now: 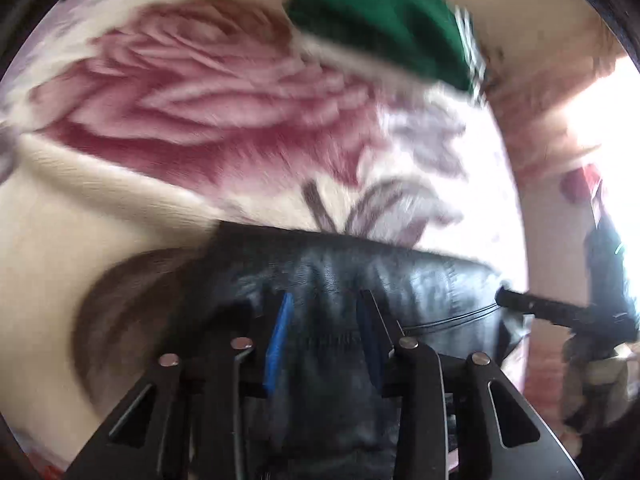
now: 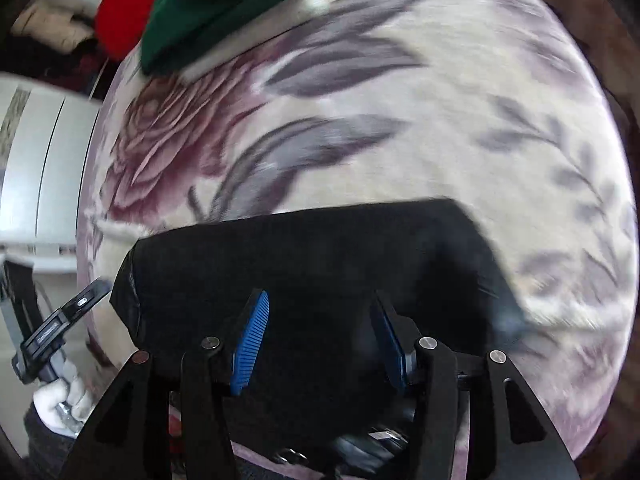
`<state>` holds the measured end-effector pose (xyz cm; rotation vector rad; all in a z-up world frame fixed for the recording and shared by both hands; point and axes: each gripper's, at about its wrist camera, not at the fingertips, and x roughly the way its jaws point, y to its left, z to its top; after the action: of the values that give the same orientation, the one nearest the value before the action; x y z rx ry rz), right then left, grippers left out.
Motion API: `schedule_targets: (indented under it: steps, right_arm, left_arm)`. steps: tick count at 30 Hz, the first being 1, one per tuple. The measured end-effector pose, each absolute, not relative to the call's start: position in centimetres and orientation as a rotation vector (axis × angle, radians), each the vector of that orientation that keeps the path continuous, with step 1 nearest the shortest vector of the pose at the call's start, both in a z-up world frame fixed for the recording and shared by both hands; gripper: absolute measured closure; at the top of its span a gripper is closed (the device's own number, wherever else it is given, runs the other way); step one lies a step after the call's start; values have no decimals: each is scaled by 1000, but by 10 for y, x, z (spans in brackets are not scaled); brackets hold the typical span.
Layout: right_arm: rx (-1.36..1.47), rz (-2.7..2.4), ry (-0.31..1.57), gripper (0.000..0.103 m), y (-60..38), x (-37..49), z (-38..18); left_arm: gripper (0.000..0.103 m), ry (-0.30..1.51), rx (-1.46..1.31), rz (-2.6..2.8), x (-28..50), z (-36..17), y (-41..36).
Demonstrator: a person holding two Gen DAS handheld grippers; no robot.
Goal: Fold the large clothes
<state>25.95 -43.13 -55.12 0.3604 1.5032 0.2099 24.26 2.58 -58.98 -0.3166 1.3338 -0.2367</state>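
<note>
On the rose-print blanket (image 1: 200,92) — black leather garment (image 1: 360,280), left gripper (image 1: 326,312) and right gripper (image 2: 320,316) both spread wide above it

Each camera sits just behind its own claw and looks forward and down, very close to the black jacket (image 1: 360,280) on the flowery blanket (image 1: 200,100). Both views share the jacket, the blanket and the green cloth (image 2: 224,12) far off. The left view catches the right claw (image 1: 508,298) at its right edge. The right view catches the left claw (image 2: 96,292) at its left edge.
</note>
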Motion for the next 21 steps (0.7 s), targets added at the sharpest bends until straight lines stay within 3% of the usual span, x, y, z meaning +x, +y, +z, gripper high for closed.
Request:
schedule_targets:
  steps: [1, 3, 9, 12, 15, 17, 20, 21]
  right_arm:
    - [308, 260, 1534, 48, -402, 273, -563]
    - [188, 268, 1599, 50, -364, 285, -585]
    - [-32, 175, 1653, 45, -324, 298, -644]
    - [-31, 173, 1672, 45, -323, 302, -638]
    - [67, 180, 1635, 49, -354, 297, -589]
    - [92, 120, 1598, 49, -385, 287, -566]
    - [157, -20, 1628, 50, -452, 263, -570]
    - [177, -39, 1649, 55, -465, 258, -579]
  left_arm:
    - [84, 1374, -290, -211, 247, -611, 21]
    - [83, 1387, -313, -200, 254, -633, 24]
    - [96, 1368, -415, -220, 256, -651, 45]
    - [97, 1399, -514, -205, 255, -640, 54]
    - [97, 1383, -524, -203, 241, -605, 57]
    - [91, 1367, -502, -185, 231, -595, 63]
    - [91, 1402, -543, -191, 223, -618, 71]
    - [91, 1417, -562, -181, 222, -633, 73]
